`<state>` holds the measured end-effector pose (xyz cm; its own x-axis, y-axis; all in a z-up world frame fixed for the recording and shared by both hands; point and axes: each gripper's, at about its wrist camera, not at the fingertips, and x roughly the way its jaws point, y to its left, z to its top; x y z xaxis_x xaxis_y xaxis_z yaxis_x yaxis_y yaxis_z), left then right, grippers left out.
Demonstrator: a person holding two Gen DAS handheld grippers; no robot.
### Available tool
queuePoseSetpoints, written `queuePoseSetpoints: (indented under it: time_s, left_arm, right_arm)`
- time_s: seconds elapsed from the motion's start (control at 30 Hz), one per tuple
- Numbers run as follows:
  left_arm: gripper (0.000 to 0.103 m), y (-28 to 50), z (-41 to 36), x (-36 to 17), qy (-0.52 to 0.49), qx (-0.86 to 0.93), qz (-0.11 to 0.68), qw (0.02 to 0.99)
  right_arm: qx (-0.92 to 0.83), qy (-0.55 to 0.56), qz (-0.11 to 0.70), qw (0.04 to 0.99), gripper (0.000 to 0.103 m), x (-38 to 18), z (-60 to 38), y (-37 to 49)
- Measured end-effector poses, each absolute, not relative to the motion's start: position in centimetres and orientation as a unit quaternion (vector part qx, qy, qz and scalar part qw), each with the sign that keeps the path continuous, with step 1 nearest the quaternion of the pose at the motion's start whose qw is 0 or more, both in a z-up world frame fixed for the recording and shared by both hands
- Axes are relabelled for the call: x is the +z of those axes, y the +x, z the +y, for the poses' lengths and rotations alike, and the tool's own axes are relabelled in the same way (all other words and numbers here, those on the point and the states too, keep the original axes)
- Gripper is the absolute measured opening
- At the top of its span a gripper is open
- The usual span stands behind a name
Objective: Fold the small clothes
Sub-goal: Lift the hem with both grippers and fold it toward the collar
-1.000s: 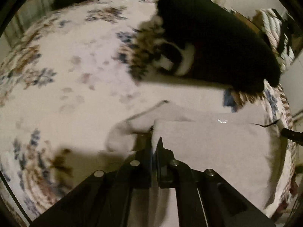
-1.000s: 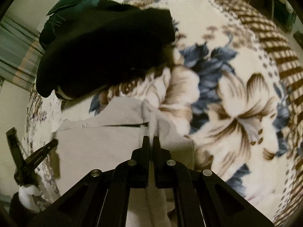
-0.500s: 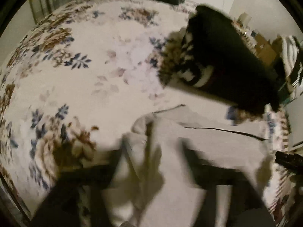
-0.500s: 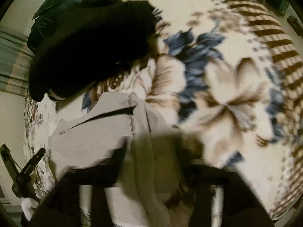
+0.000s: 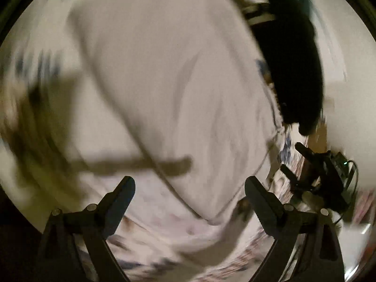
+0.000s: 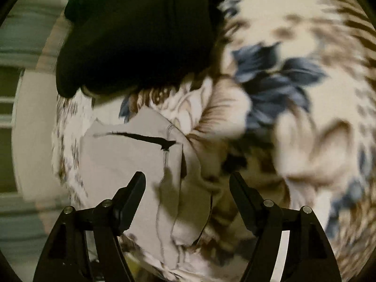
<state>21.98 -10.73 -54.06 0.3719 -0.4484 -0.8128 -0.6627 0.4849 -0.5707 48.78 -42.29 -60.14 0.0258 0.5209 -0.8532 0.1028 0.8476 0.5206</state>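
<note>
Both tongs [image 5: 189, 188] [image 6: 186, 183] gape above the grey garment [image 6: 131, 164].

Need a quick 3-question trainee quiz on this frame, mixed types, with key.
1. True or false: the left gripper is shut on the grey garment.
2. What lies beyond the grey garment in the right wrist view? A) black garment B) red towel C) cardboard box
3. Fill in: the right gripper has its fingers ____, holding nothing.

Key: 1 false; 2 A; 3 open
</note>
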Motion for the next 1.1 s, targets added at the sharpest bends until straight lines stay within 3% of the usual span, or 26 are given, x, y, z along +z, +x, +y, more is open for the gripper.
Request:
queuePoseSetpoints:
  time_s: [0.23, 0.27, 0.3, 0.37, 0.47, 0.5, 0.57, 0.6, 0.87, 1.1]
  left_arm:
    - [0.094, 20.8, -16.0, -57.3, -0.591, 0.124, 0.496, 0.624]
    - [0.089, 21.0, -16.4, -57.2, -0.59, 0.132, 0.489, 0.628]
    - [0.075, 21.0, -16.6, -57.0, -0.587, 0.142, 0.486, 0.631]
    - [0.058, 20.9, -17.0, -56.9, -0.581, 0.158, 0.487, 0.633]
    - [0.041, 20.5, -17.1, -56.4, -0.582, 0.179, 0.477, 0.634]
    - [0.035, 20.4, -17.1, -56.2, -0.581, 0.182, 0.475, 0.635]
    - [0.023, 20.2, -17.1, -56.0, -0.575, 0.19, 0.475, 0.638]
    - [0.017, 20.1, -17.0, -55.8, -0.575, 0.192, 0.472, 0.639]
    - [0.005, 18.5, -16.7, -53.7, -0.587, 0.186, 0.449, 0.647]
    - [0.005, 17.0, -13.5, -50.0, -0.636, 0.18, 0.385, 0.644]
  right_arm:
    - [0.237, 0.226, 0.731, 0.599, 0.076, -65.5, -41.8, 51.5]
    - [0.247, 0.242, 0.731, 0.589, 0.076, -65.8, -41.9, 51.6]
    - [0.253, 0.257, 0.731, 0.579, 0.076, -66.0, -42.0, 51.6]
    - [0.266, 0.287, 0.728, 0.563, 0.076, -66.3, -41.8, 51.7]
    - [0.29, 0.303, 0.729, 0.54, 0.074, -66.7, -40.2, 51.3]
    - [0.293, 0.297, 0.733, 0.537, 0.07, -66.8, -39.5, 51.1]
    - [0.289, 0.276, 0.741, 0.54, 0.029, -66.9, -38.3, 50.6]
    - [0.282, 0.27, 0.744, 0.542, 0.022, -67.1, -38.2, 50.5]
    - [0.286, 0.291, 0.73, 0.548, 0.016, -64.5, -38.2, 49.7]
    - [0.295, 0.269, 0.721, 0.567, 0.015, -59.6, -35.4, 49.7]
